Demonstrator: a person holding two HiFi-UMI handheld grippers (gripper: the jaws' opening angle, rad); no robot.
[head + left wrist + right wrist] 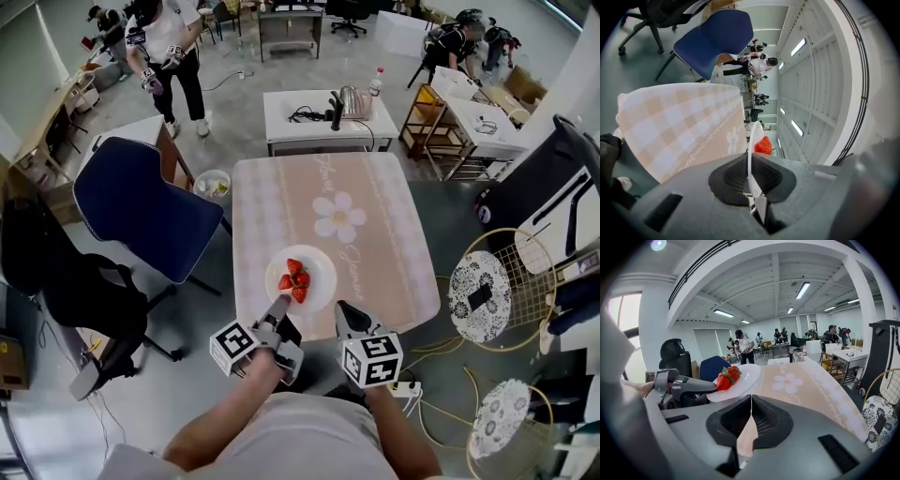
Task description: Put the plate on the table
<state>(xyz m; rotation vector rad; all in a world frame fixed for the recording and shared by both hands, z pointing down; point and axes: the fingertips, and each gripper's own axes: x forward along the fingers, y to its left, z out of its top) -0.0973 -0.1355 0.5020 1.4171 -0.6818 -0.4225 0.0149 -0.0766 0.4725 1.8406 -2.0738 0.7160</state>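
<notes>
A white plate [322, 265] carrying several strawberries [294, 278] hangs over the near part of the table [375, 244], which has a pink checked cloth with a flower on it. My left gripper [279, 306] is shut on the plate's near rim. In the left gripper view the plate [751, 140] runs edge-on between the jaws, with a strawberry [762, 145] beyond. My right gripper [345, 312] is shut and empty, just right of the plate at the table's front edge. The right gripper view shows the plate [746, 376] and strawberries [727, 378] to the left of my right gripper [751, 401].
A blue chair [141, 206] and a black office chair [66, 281] stand left of the table. A white table [328, 117] with a kettle is behind it. Round wire stands [480, 298] are at the right, a power strip [405, 389] lies on the floor, and people stand far off.
</notes>
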